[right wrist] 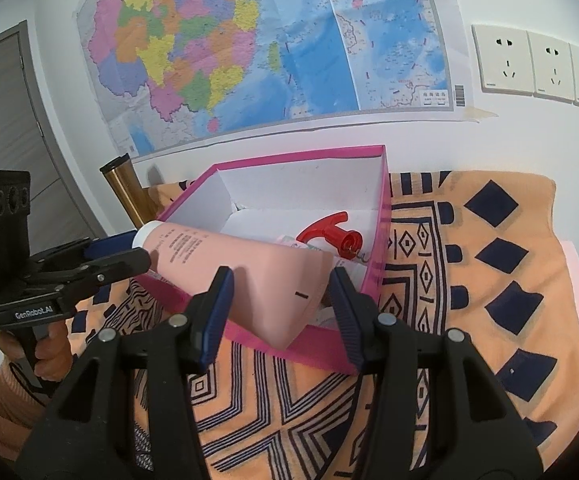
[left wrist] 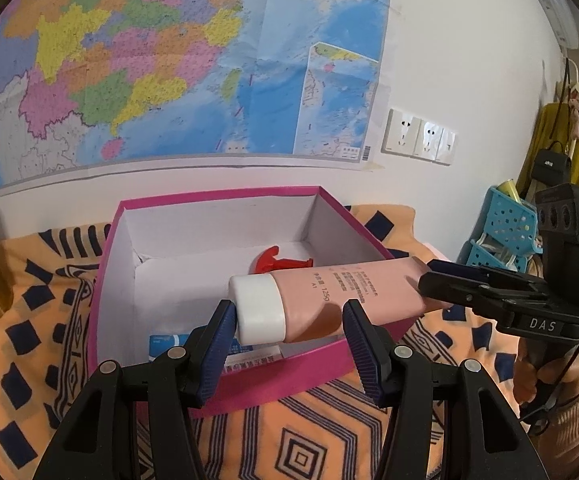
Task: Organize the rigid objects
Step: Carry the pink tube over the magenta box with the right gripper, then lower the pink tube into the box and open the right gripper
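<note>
The pink tube (left wrist: 341, 296) is carried between both tongs above the pink box (left wrist: 249, 384), lying across the box's near-right corner. The left tongs (left wrist: 287, 344) clamp its white cap end, over the box's open inside, and the right tongs (right wrist: 279, 312) clamp its flat crimped tail, which overhangs the box's near wall. So the step in hand looks like placing the tube in the box, with the lowering not yet done. Inside the box a red sprayer head (right wrist: 331, 236) lies toward the far-right corner, and a blue-and-white packet (left wrist: 165, 344) against the near wall. Next, I judge, both ends must swing inside the walls and come down level, clear of the sprayer head, before either grip lets go.
</note>
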`<act>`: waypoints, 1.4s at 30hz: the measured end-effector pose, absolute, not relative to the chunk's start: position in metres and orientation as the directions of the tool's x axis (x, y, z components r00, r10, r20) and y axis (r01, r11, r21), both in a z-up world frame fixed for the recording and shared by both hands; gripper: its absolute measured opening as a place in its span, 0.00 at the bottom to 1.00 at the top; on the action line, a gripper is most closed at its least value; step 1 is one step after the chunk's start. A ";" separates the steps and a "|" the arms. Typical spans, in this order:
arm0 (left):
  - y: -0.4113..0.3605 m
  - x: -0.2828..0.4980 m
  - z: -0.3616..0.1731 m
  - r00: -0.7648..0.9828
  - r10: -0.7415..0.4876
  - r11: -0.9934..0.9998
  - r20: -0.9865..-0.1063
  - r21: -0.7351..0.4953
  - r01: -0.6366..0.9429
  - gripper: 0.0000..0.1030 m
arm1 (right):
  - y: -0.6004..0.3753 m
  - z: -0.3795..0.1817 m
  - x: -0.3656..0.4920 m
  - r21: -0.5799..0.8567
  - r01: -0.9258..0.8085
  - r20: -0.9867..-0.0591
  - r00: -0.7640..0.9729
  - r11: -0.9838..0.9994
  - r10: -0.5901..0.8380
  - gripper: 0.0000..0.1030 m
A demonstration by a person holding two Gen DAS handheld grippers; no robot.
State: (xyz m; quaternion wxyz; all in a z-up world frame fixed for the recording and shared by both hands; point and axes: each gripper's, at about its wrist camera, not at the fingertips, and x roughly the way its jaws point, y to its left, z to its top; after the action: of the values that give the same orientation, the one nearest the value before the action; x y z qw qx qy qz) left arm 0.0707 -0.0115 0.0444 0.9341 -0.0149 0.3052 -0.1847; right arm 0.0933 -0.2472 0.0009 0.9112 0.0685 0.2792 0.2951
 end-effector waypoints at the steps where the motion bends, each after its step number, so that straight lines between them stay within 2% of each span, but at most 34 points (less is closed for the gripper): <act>1: -0.011 0.072 0.044 0.745 -0.354 0.931 -0.565 -0.142 0.335 0.54 | -0.247 0.001 0.095 0.290 -0.500 -0.469 0.669 0.816 0.576 0.51; 42: -0.013 0.111 0.027 0.737 -0.311 0.947 -0.600 -0.130 0.294 0.54 | -0.243 -0.005 0.125 0.285 -0.480 -0.500 0.664 0.829 0.556 0.51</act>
State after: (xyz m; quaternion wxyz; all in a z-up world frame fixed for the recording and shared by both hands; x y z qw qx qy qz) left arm 0.1105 -0.0128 0.0274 0.9318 -0.0130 0.3242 -0.1625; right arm 0.1250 -0.2430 -0.0055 0.9099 0.0644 0.2947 0.2848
